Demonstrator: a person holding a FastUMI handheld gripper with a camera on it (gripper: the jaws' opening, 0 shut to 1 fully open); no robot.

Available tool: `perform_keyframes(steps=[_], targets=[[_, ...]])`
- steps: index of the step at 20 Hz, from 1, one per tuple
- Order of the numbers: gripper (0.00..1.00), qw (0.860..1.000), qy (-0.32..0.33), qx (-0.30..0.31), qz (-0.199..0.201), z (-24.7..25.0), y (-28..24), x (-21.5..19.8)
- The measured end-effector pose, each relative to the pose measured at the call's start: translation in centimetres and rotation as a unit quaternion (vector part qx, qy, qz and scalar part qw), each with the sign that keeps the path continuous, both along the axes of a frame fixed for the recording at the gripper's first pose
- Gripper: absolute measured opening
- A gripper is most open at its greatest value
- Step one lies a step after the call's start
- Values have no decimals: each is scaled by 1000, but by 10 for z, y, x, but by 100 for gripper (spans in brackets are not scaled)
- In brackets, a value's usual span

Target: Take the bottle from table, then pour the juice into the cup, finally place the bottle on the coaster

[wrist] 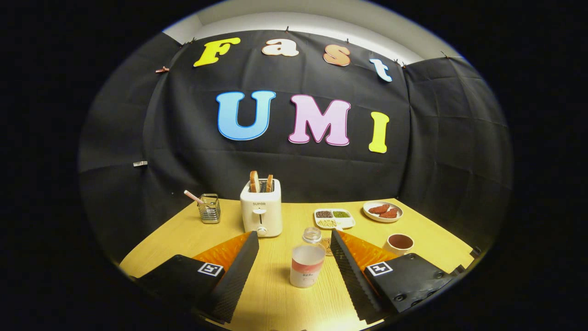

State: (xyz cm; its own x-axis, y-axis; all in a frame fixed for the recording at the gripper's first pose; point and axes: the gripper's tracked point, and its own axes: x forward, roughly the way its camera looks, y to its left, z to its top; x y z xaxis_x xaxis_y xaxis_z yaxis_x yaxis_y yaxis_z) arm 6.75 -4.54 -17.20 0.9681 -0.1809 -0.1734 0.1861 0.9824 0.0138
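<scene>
Frosted bottle [307, 264] upright between wide-open, empty jaws of gripper [294, 243], cup [399, 243] beyond right finger

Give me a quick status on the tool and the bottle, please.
Tool open, holding nothing. Bottle upright on table, between the fingers, untouched. Cup beyond right finger. Nothing in the way.

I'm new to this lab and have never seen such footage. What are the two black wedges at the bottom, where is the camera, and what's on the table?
The wedges are the two fingers of a hand-held gripping tool; the camera rides on it, looking forward. The fingers are spread open and hold nothing. Between them, on the wooden table, stands a frosted bottle. Beyond it: a glass jar, a toaster with bread, a divided dish, a plate with reddish food, a brown cup and a wire holder.
</scene>
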Motion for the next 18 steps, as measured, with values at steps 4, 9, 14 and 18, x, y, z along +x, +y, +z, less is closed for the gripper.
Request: perform_keyframes(steps=[4,9,14,18], targets=[[97,1000,13,5,-24,-26,-9,7],[97,998,33,9,-51,-65,-22,19],[97,997,48,11,-60,-97,-29,42],[97,996,64,11,-62,-120,-32,58]])
